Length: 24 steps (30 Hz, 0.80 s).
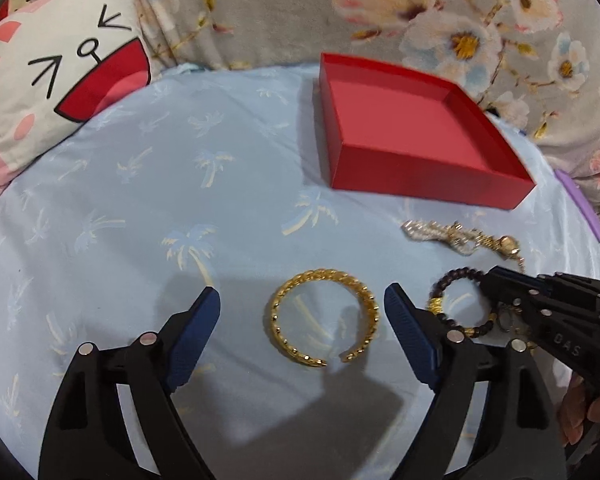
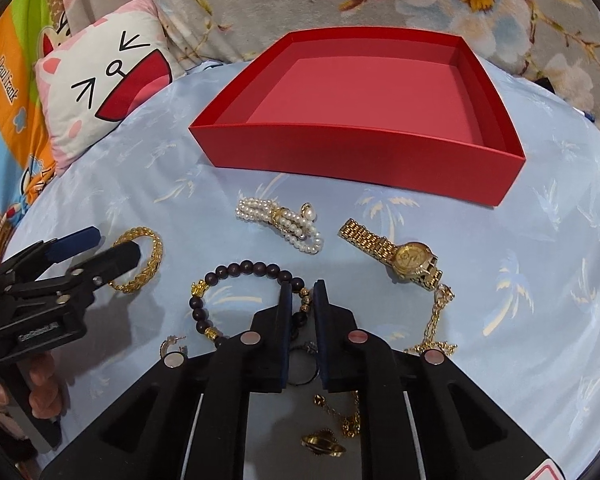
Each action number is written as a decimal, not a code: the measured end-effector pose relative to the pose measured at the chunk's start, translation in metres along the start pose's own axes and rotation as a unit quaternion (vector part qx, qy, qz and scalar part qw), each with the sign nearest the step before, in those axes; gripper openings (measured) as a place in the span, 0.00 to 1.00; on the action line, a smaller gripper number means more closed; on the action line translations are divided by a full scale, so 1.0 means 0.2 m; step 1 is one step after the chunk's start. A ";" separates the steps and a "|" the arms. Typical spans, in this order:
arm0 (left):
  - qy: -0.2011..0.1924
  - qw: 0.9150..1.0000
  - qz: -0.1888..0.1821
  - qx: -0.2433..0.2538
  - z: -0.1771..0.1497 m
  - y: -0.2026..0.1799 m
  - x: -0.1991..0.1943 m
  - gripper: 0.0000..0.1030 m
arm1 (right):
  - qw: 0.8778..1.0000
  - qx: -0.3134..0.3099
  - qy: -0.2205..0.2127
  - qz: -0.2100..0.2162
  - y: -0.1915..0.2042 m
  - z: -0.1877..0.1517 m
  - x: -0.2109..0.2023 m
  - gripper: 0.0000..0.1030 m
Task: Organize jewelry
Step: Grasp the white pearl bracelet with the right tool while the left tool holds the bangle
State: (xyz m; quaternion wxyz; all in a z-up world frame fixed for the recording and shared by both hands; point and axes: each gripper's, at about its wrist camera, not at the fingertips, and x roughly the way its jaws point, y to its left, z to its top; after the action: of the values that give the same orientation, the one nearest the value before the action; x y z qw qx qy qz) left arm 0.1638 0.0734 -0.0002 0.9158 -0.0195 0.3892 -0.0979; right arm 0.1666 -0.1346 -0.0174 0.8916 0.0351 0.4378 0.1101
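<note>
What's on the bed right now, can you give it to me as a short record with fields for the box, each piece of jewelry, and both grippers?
surface: light blue palm-print sheet
red box: open, nothing inside
gold bangle: on the sheet, between the open fingers of the left gripper
dark bead bracelet: right gripper narrowed around its right side; contact unclear
pearl bracelet: on the sheet, in front of the box
gold watch: right of the pearls
gold chain: below the watch
</note>
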 end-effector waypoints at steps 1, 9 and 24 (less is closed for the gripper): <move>-0.003 1.000 0.005 0.006 0.00 -0.01 -0.01 0.80 | 1.000 0.001 0.000 -0.002 0.00 -0.01 0.00 0.12; 0.041 0.998 0.028 0.047 -0.03 -0.09 0.07 0.68 | 1.000 0.004 -0.010 -0.017 -0.02 0.03 -0.03 0.31; 0.034 0.998 0.008 0.054 -0.03 -0.10 0.05 0.54 | 0.999 -0.041 0.004 -0.015 0.05 0.14 0.12 0.08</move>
State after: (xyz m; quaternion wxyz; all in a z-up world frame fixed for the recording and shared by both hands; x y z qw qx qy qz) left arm 0.1632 0.0520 -0.0101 0.9025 0.0364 0.4143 -0.1120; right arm 0.2021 -0.1174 -0.0169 0.8923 -0.0084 0.4366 0.1142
